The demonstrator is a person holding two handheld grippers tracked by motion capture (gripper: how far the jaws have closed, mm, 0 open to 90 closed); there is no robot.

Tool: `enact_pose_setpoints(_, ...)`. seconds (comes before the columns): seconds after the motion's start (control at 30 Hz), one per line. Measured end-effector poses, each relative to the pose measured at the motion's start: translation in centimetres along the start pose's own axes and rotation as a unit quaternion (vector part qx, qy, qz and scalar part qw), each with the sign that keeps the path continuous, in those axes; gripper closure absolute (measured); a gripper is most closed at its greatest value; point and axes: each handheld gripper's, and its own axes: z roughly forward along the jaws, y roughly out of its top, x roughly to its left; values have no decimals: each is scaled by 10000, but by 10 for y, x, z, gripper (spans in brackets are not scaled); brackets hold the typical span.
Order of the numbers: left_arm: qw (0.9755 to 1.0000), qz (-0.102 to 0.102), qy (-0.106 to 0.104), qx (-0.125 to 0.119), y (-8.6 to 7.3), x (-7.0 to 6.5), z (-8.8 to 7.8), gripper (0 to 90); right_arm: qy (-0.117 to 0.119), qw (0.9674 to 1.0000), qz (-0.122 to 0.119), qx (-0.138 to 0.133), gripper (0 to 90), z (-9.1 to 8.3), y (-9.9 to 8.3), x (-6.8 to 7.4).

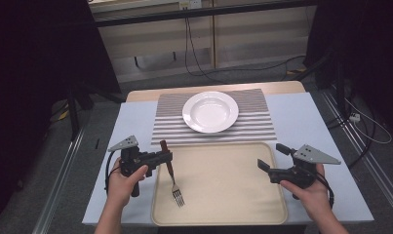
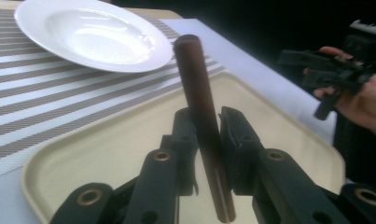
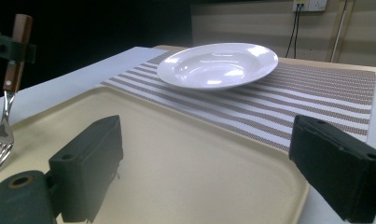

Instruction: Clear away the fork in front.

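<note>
Over the table's tray (image 1: 218, 195), left gripper (image 1: 166, 157) jaws clamp a fork (image 1: 172, 173); right gripper (image 1: 272, 160) jaws gape empty.

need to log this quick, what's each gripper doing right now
left gripper: shut on the fork by its brown handle.
right gripper: open, holding nothing.

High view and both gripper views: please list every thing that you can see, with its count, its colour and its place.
fork: one, brown handle and silver tines, held over the left part of the tray, tines pointing down
tray: one, cream, on the near part of the table
plate: one, white, on the placemat
placemat: one, striped brown and white, beyond the tray
table cover: one, pale blue, under the tray and the placemat
left gripper: one, black, shut on the fork handle
right gripper: one, black, open, at the right edge of the tray
hands: two, each holding one gripper
</note>
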Motion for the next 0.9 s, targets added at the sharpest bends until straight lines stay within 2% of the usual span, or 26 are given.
enact_pose_setpoints(0.2, 9993, 135, 81, 340, -5, -1, 11, 727, 2, 10000, -12, -27, 97, -1, 0, 0)
enact_pose_setpoints(0.33, 9991, 174, 107, 379, -8, -2, 12, 715, 24, 10000, -18, -11, 97, -1, 0, 0)
enact_pose_setpoints(0.57, 9979, 237, 149, 584, -15, -4, 17, 689, 49, 10000, -45, 23, 97, -1, -1, 1)
enact_pose_setpoints(0.9, 9954, 374, 335, 818, -19, -3, 22, 656, 88, 9999, -60, 41, 97, -1, -1, 2)
